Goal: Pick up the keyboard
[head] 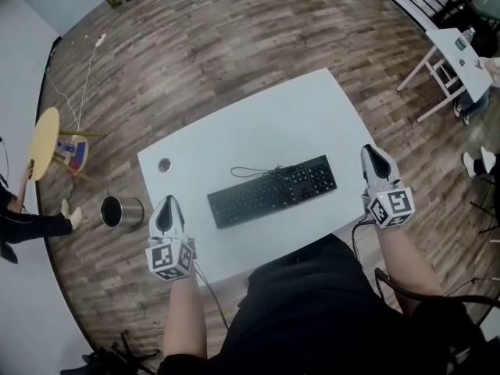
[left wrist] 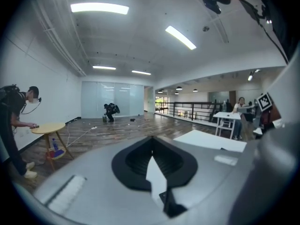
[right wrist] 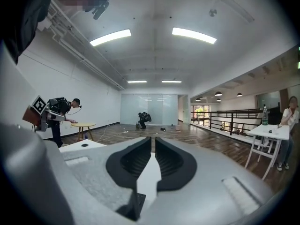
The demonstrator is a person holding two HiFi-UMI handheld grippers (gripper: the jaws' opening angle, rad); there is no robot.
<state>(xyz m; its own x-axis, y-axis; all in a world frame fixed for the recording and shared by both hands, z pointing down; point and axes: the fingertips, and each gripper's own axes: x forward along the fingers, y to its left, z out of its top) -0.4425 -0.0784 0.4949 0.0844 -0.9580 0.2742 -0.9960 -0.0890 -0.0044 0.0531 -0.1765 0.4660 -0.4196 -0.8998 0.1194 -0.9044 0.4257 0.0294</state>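
So this is right at the approach stage, nothing has been grabbed yet. The keyboard point(head: 273, 191) is lying flat around the middle of the white desk point(head: 297, 116), angled a bit so its right end points toward 2 o'clock. Its cable point(head: 251, 171) is looped loosely along the far edge. The left tongs point(head: 166, 204) hover over the near left corner of the desk, about 8 o'clock from the keyboard and clear of it. In the left gripper view they're clenched tight with nothing between them. The right tongs point(head: 377, 157) are out past the desk's right edge, around 3 o'clock from the keyboard and also not touching it. In the right gripper view they're cracked open just a sliver, with only the desk's top showing through the slit, so they're empty. Both pairs point away from the person, toward 12 o'clock, and neither gripper view has the keyboard in it. My read on the next move: both pairs need to spread properly and swing inward, left toward 3 o'clock and right toward 9 o'clock. Then each takes a short end of the keyboard and they lift together. It's a thin, low thing, so the pads will have to get down near the desk to catch an edge, and I'd watch that the cable doesn't drag.
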